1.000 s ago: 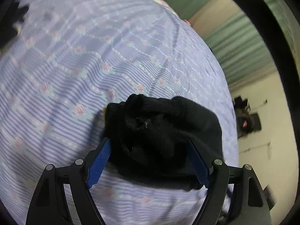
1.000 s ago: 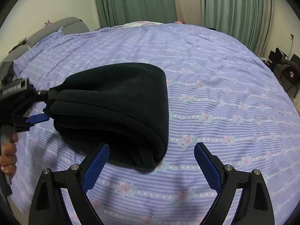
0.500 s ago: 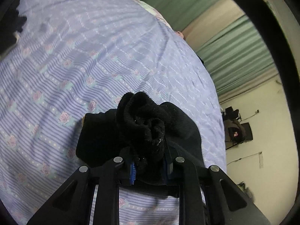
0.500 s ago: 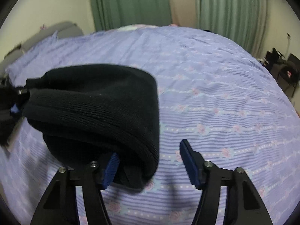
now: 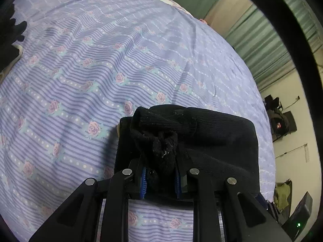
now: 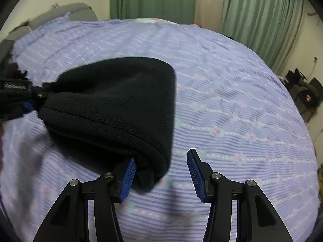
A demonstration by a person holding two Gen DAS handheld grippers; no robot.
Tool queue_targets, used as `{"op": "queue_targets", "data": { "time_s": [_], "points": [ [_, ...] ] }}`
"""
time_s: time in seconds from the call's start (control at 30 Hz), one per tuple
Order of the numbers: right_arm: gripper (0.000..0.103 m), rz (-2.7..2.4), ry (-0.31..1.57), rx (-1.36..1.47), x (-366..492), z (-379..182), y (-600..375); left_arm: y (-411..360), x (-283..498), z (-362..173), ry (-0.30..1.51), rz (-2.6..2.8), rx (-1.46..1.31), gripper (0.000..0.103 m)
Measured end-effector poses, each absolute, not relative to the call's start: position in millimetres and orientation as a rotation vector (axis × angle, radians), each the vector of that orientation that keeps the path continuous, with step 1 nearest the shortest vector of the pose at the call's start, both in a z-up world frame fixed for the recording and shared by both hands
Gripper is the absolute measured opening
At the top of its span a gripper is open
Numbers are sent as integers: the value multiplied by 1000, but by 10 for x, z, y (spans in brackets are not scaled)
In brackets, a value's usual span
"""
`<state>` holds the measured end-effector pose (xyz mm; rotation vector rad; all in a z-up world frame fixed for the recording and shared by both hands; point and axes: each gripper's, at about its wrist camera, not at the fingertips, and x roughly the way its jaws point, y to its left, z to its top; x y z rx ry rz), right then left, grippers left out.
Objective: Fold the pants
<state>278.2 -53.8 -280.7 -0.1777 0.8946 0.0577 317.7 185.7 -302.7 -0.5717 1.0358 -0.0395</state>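
Note:
The black knitted pants lie folded into a thick bundle on the purple flowered bedsheet. My left gripper is shut on a bunched end of the pants; it also shows at the far left of the right wrist view. My right gripper is open, its jaws astride the near corner of the bundle, the left pad against the cloth and the right pad off it.
The bedsheet covers a wide bed. Green curtains hang behind it. A grey headboard is at the back left. Dark bags and chairs stand by the wall at right.
My left gripper closed on the bunched end of the pants and holds it. My right gripper moved forward onto the bundle's near corner and narrowed its jaws.

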Motion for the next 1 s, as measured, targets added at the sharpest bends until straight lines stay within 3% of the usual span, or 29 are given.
{"op": "queue_targets", "data": {
  "time_s": [0.2,0.3,0.37,0.4,0.5,0.6,0.67,0.73,1.0],
  "points": [
    [52,121,943,-174,2747,-2835,-627,1912,3138,-3074,1042,-31,-560,27],
    [56,172,924,-167,2596,-2584,-640,1967,3104,-3030,1037,1,-507,42],
    [72,172,858,-129,2482,-2352,-718,1935,3070,-2981,1035,6,-429,58],
    [80,160,819,-109,2457,-2245,-758,1887,3059,-2951,1032,3,-378,60],
    [87,150,726,-48,2557,-2071,-833,1851,3046,-2886,1033,9,-308,63],
    [87,162,754,17,2865,-2175,-893,1994,2997,-2728,1002,28,-433,66],
    [87,175,801,101,3073,-2302,-954,2060,2931,-2618,947,36,-508,78],
    [87,185,830,189,3202,-2413,-1019,2053,2915,-2601,915,10,-579,82],
    [87,209,931,323,3410,-2857,-1071,2040,3048,-3224,1042,45,-699,83]
  ]
}}
